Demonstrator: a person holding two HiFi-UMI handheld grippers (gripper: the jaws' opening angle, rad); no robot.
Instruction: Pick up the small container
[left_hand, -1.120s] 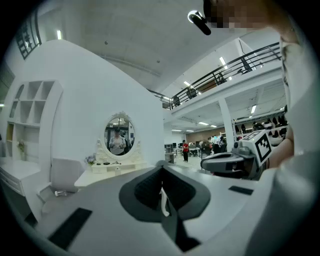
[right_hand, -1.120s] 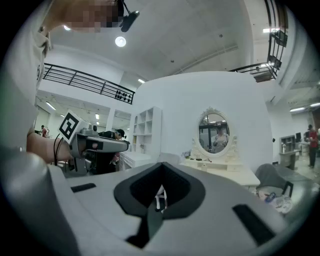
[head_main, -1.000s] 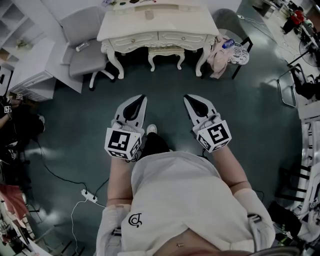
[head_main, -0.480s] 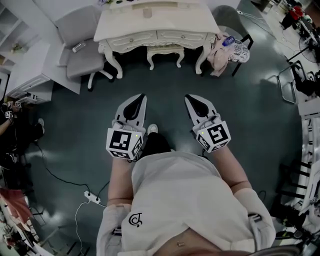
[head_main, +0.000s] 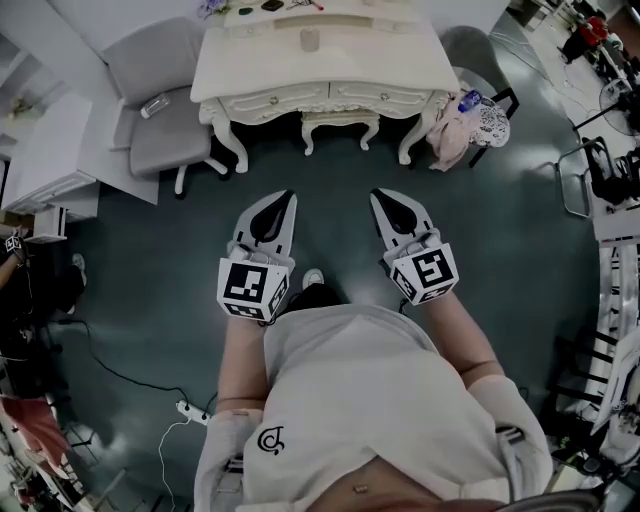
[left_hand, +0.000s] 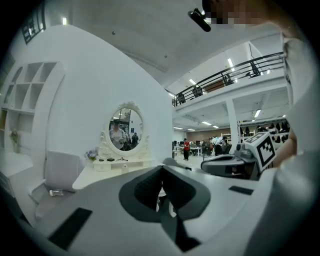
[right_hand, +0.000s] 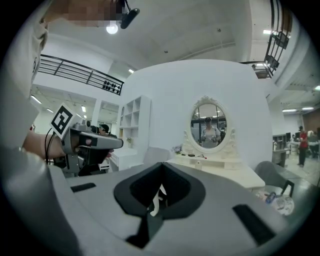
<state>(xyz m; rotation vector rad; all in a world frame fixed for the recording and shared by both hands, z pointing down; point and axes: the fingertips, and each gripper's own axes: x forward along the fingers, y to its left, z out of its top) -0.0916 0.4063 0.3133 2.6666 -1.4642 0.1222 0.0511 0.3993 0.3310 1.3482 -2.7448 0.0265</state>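
Observation:
The small container (head_main: 310, 39) is a pale cup-like pot standing on the white dressing table (head_main: 400, 60) at the far end of the head view. It also shows as a tiny pot (left_hand: 124, 168) in the left gripper view and as a small pot (right_hand: 198, 165) in the right gripper view, below the oval mirror. My left gripper (head_main: 280, 196) and right gripper (head_main: 383, 195) are held side by side over the dark floor, well short of the table. Both point toward it. Their jaws meet at the tips with nothing between them.
A grey chair (head_main: 165, 110) stands left of the table and a small white stool (head_main: 340, 122) sits under it. A chair with clothes and a bottle (head_main: 465, 115) is at the right. A power strip with a cable (head_main: 195, 410) lies on the floor at lower left.
The dressing table and chairs have slid lower in the head view, so I am closer to them. Both grippers keep the same pose and stay shut.

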